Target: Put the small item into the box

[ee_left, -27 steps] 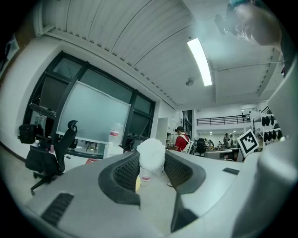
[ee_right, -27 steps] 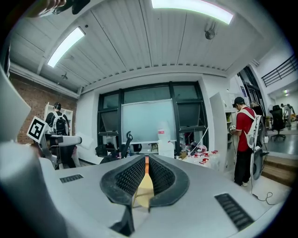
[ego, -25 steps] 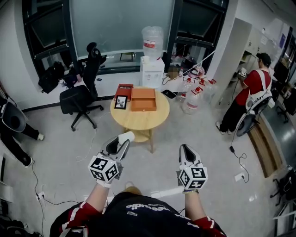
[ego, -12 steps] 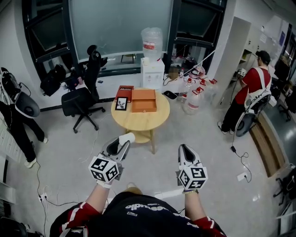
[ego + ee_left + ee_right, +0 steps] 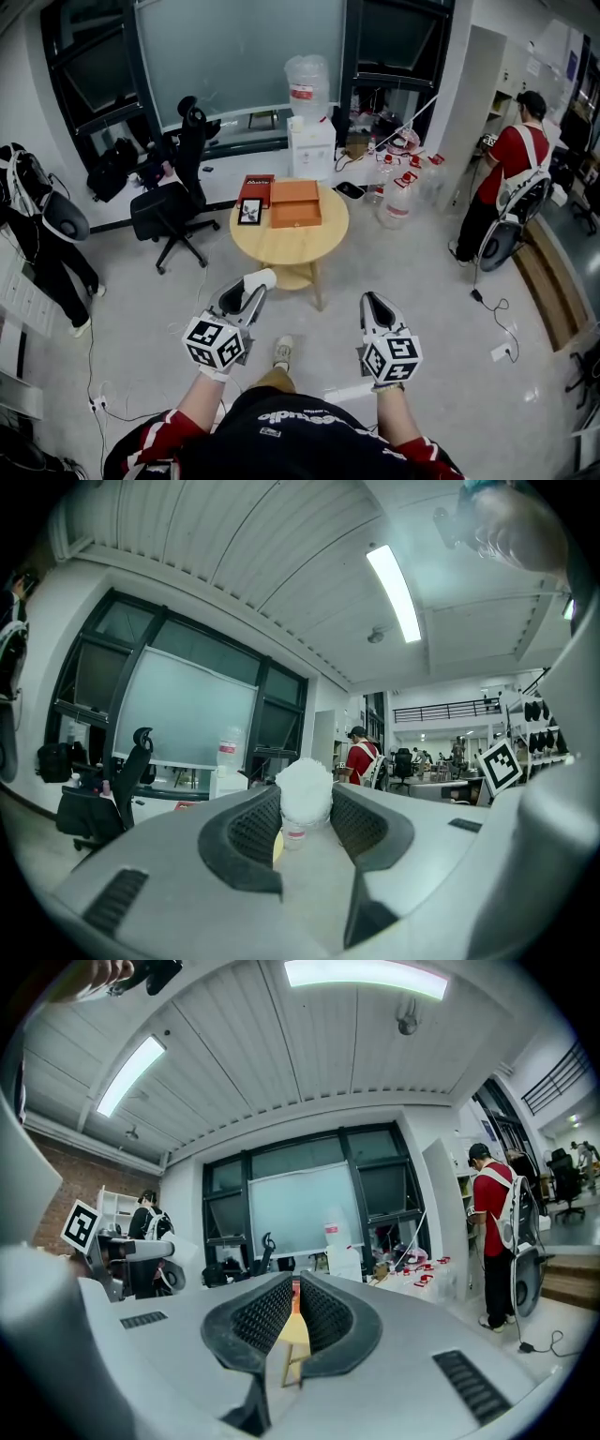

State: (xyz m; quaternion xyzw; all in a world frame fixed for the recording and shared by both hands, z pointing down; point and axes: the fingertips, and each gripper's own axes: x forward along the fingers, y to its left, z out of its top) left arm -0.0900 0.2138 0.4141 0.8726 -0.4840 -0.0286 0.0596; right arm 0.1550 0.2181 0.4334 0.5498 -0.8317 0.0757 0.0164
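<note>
In the head view, the person stands with both arms stretched out in front, side by side. Both claws point level, toward the far side of the room. The left gripper (image 5: 251, 289) has a small white item (image 5: 260, 278) at its tip. The right gripper (image 5: 371, 304) is to the right of it and looks closed. Far ahead is a round wooden table (image 5: 291, 246). The orange box (image 5: 295, 203) sits on the far part of the table, well apart from the white item. To its left lie a red box (image 5: 255, 185) and a small black frame (image 5: 249, 212). A black office chair (image 5: 176, 204) is left of the table, and a water cooler (image 5: 310, 141) is behind it. A person in a red shirt (image 5: 511, 178) stands far right.

In the left gripper view, the two dark pads press on both sides of the white item, so the claw holds it.

In the right gripper view, the claw is very narrow, with only a thin slit and nothing in it. The table shows through the slit.
</note>
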